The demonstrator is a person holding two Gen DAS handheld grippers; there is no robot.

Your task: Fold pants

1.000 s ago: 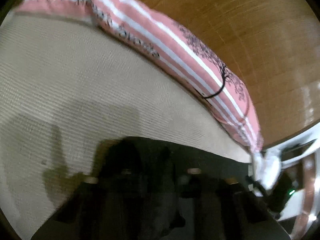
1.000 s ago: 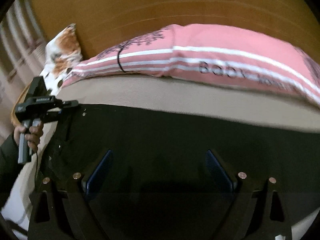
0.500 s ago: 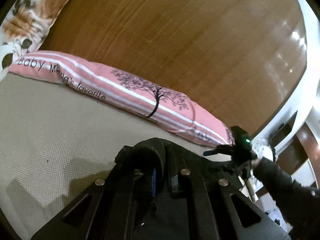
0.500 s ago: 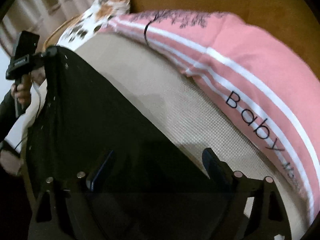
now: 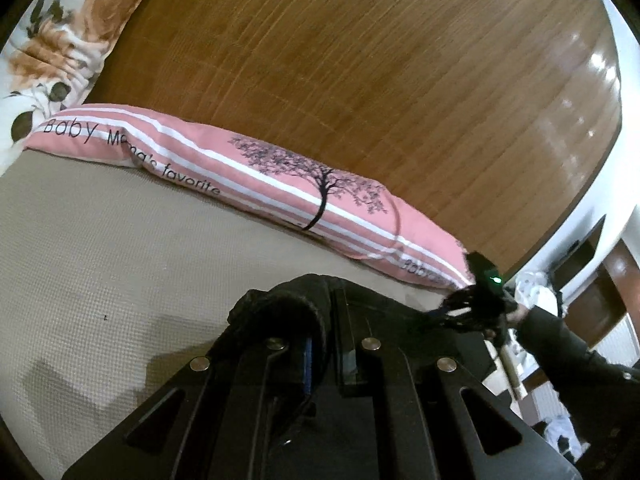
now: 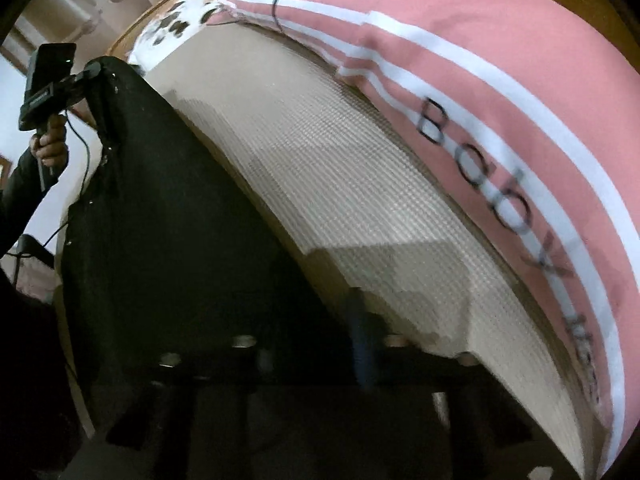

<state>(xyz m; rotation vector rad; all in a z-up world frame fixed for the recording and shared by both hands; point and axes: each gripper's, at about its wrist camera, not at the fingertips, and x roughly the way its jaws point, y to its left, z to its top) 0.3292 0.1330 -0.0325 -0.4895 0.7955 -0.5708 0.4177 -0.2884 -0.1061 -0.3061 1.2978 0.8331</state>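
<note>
On the beige bed cover (image 5: 104, 264) the black pants (image 6: 168, 240) lie spread, with one corner lifted off the surface by the left gripper (image 5: 320, 344). Compared with a second ago, that gripper has risen and rolled: its own view, which then showed mostly bed cover and a slanted pink pillow (image 5: 248, 164), now takes in the whole pillow, the wooden headboard (image 5: 360, 72) and a flowered pillow (image 5: 76, 28) at the far left. Its jaws are pinched together on a bunched fold of the pants. The right gripper (image 6: 360, 352) has swung down and tilted toward the near edge of the fabric; a second ago its blue pads stood wide apart, and now its jaws are closing over the dark cloth, though blur and darkness hide whether they press it yet. From the right wrist view, a hand (image 6: 50, 148) in a dark sleeve holds the left tool upright at the far corner of the pants.
</note>
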